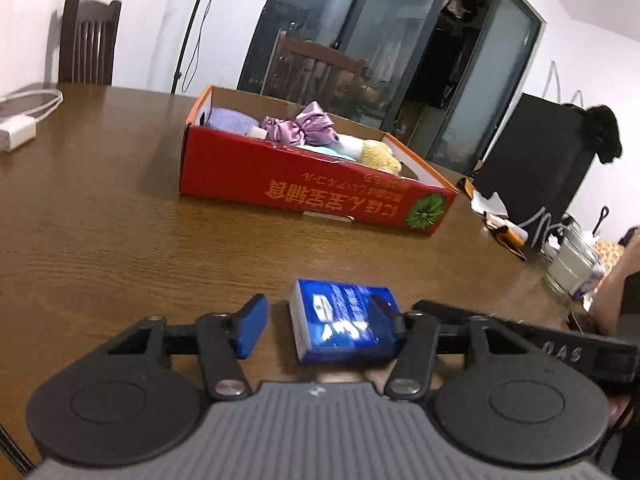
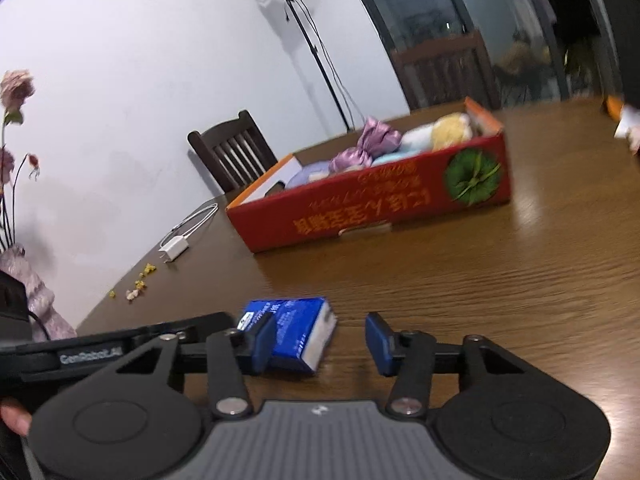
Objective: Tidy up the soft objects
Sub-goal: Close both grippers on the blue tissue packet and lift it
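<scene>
Red cardboard box [image 1: 304, 188] is sitting open-topped on the wooden tabletop [image 1: 100, 240], long and shallow, yellow print running upside-down along its near wall, a green leafy emblem at one end. Inside, soft things are lying in a row: a pale lavender rolled cloth [image 1: 230, 120] at one end, a shiny purple satin bow [image 1: 310, 124] bunched in the middle, a light blue-white soft piece [image 1: 340, 146] next to it, and a fuzzy yellow plush [image 1: 380, 156] toward the emblem end.

Blue tissue pack [image 1: 344, 320] is lying flat on the tabletop, well short of the box; glossy wrap, white print, blocky with soft corners.

Left claw [image 1: 320, 326] is standing part-spread around the pack: its right blue pad is touching the pack's side, the left pad is clear of it with a gap. Right claw [image 2: 324, 342] is likewise part-spread; the pack is sitting by its left pad, the right pad well off it. Neither is pinching the pack.

White charger with coiled cable [image 2: 178, 240] is lying near the tabletop's far edge. Dark slatted wooden chair [image 2: 236, 152] is standing behind the box.
</scene>
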### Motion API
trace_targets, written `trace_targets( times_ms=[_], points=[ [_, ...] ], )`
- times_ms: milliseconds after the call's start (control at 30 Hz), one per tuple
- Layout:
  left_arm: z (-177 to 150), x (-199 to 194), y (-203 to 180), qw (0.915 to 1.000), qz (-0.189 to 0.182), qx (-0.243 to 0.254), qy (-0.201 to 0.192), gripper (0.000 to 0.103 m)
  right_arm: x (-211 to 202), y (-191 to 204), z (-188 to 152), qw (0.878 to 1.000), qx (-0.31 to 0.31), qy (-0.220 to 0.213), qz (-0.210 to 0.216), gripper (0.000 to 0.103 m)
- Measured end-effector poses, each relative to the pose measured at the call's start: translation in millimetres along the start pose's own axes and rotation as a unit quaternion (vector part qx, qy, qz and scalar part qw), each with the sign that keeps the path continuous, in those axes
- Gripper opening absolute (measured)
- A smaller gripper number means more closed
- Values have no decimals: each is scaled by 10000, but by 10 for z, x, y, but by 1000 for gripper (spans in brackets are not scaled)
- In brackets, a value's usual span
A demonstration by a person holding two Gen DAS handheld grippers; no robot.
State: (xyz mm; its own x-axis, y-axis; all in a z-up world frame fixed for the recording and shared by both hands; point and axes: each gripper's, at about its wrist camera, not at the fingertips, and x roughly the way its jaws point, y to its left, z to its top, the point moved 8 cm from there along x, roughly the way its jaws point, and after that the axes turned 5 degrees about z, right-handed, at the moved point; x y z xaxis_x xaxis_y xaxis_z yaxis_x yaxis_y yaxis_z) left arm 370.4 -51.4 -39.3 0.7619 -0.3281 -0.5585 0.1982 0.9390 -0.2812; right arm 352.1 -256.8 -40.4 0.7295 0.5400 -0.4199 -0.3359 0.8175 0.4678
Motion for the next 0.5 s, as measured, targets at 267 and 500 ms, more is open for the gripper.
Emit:
trace_targets(
  times_ms=[267, 500],
  points=[
    [-43, 242, 46, 9989, -336, -238, 226, 34, 361, -11, 0, 9994, 131, 243, 216, 25],
    [-47, 260, 74, 9979, -447, -379, 291, 34, 399, -63, 3, 9985, 287, 342, 319, 27]
  ],
)
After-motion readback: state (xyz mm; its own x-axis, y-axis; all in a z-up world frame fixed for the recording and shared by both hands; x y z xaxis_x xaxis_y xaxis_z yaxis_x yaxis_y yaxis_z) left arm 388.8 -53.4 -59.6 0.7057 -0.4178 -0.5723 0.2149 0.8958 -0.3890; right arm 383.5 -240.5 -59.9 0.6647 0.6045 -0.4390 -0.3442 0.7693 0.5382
